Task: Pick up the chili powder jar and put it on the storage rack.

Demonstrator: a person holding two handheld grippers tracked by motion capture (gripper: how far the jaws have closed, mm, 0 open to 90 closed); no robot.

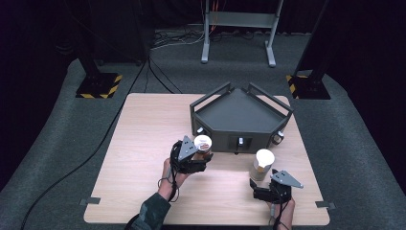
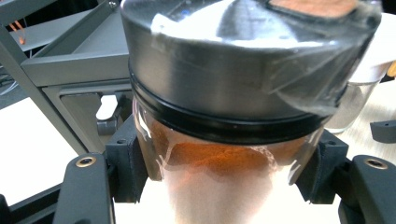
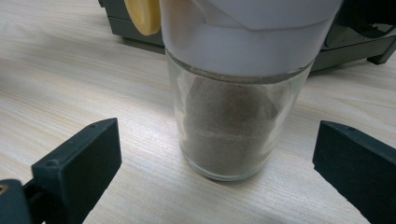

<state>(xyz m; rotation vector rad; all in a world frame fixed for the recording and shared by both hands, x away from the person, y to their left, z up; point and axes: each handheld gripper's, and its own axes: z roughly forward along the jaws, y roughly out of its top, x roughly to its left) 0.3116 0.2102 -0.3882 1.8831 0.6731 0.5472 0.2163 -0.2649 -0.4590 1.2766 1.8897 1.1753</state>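
A glass jar of reddish-brown powder (image 2: 219,177) with a dark metal lid sits between the pads of my left gripper (image 1: 197,154), which is shut on it; in the high view the jar (image 1: 203,143) shows just in front of the dark tray's left corner. A second glass jar (image 3: 233,126) of grey-brown powder with a white cap stands upright on the wooden table (image 1: 143,143). My right gripper (image 3: 219,168) is open, its pads wide apart on either side of that jar without touching it. From above, the white-capped jar (image 1: 263,163) stands just beyond the right gripper (image 1: 268,184).
A dark grey angular tray (image 1: 242,115) with raised rails sits at the table's far middle-right, directly behind both jars. Cables run across the grey floor at left, and a metal stand (image 1: 238,28) is behind the table.
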